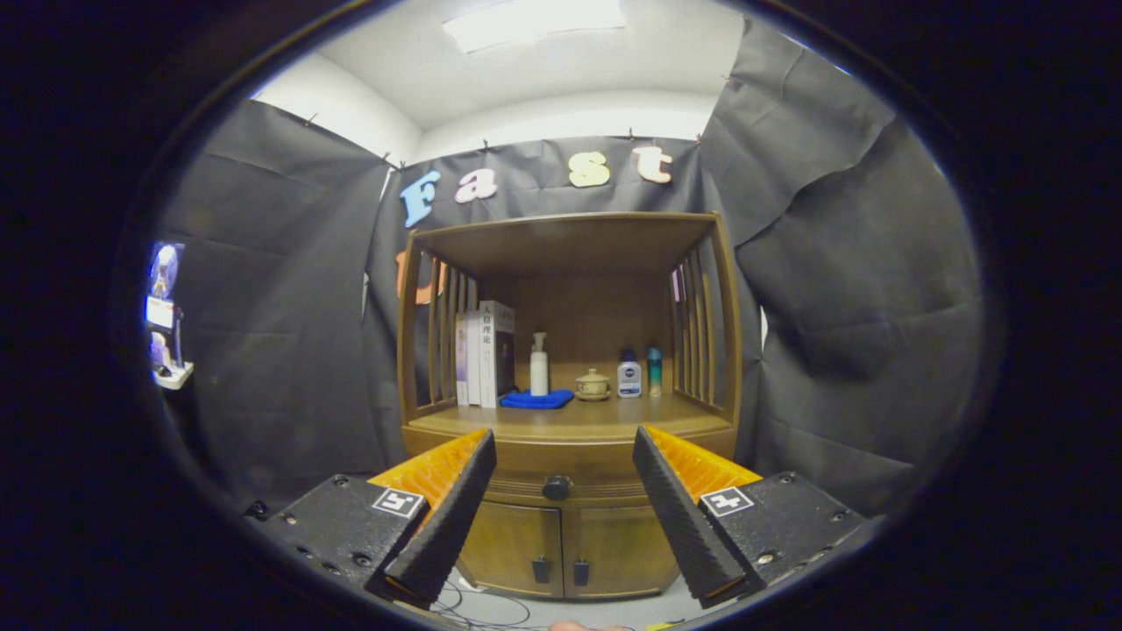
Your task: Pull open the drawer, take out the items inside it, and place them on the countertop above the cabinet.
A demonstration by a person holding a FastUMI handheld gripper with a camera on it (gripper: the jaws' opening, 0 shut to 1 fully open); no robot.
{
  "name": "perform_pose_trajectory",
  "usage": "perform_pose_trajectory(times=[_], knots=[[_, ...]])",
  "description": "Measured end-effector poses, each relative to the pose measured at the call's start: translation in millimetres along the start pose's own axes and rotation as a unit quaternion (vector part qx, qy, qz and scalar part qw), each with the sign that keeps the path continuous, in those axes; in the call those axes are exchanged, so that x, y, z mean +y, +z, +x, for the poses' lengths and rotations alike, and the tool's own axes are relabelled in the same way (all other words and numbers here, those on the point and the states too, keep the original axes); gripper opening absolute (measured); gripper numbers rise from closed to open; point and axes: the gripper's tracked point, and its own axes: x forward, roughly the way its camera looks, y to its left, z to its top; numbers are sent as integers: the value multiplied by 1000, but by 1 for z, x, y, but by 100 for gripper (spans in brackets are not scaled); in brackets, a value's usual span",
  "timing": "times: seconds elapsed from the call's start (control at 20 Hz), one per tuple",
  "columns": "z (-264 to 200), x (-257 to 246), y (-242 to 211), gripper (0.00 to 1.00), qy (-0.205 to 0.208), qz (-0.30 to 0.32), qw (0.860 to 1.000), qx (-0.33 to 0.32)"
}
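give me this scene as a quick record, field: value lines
tongs: tongs open, holding nothing, apart from the cabinet
drawer: drawer shut, its round knob seen between the fingers
countertop: countertop carries books, a blue cloth, a pump bottle, a lidded cup and two small bottles
lower doors: lower doors shut
task stage: drawer not yet opened

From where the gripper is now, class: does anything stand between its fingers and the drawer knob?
Nothing visible does. The gripper is open, and the drawer knob sits in the gap beyond its fingers, unobstructed. The drawer is shut.
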Motion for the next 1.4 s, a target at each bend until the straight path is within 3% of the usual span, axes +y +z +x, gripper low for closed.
perform_pose_trajectory(times=[0.65,0.95,1.4], knots=[[37,4,-31,99,-3,6,1000,29],[77,14,-75,99,-1,30,997,77],[164,6,-146,99,-19,1,992,122]])
